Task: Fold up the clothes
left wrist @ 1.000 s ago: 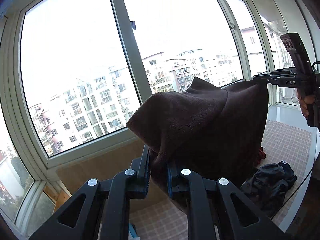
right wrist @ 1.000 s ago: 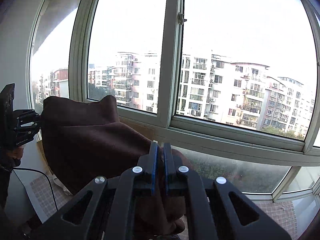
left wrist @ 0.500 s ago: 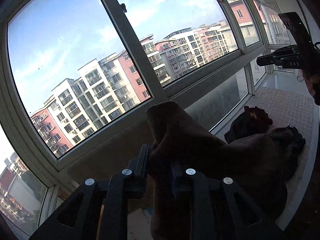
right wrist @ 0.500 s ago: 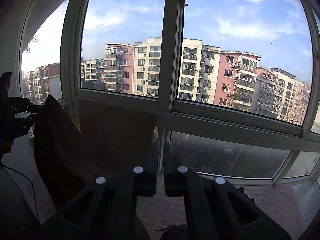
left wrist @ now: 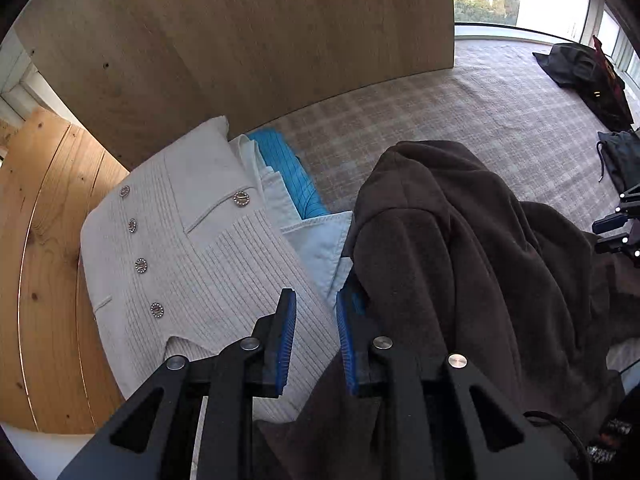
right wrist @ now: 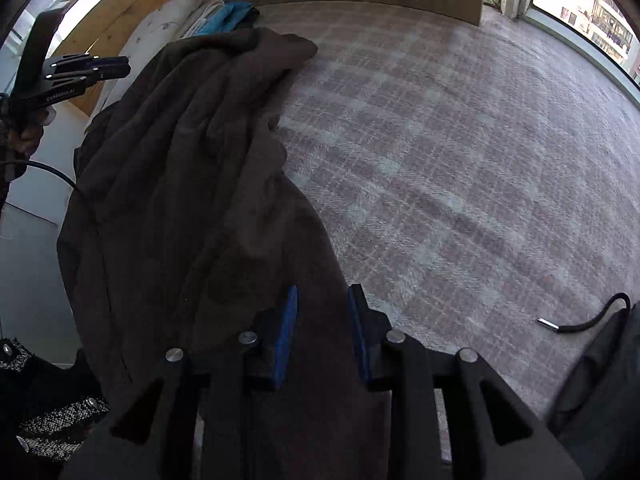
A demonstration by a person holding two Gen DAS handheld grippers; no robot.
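Where it lies rumpled on the checked cloth (right wrist: 460, 168) covering the tabletop, the brown garment (right wrist: 192, 184) runs its long axis from the near edge toward the far left, its far end reaching up beside the stack of folded clothes (left wrist: 200, 248). It is a dark brown, soft, fleece-like piece, heaped in thick ridges and folds rather than spread flat, with one rounded hump (left wrist: 424, 184) rising near its far end. In the left wrist view the left hand-held gripper (left wrist: 316, 320) is released, its blue-padded jaws parted with a clear gap, hovering over the cream ribbed cardigan (left wrist: 168, 240) on top of the stack; its right finger sits just beside the garment's edge, though whether it touches I cannot tell. In the right wrist view the right hand-held gripper (right wrist: 322, 320) is likewise spread open, its jaws standing over the near end of the brown cloth without clamping it. A pale blue shirt (left wrist: 320, 240) and a bright blue folded piece (left wrist: 288, 172) peek out beneath the cardigan.
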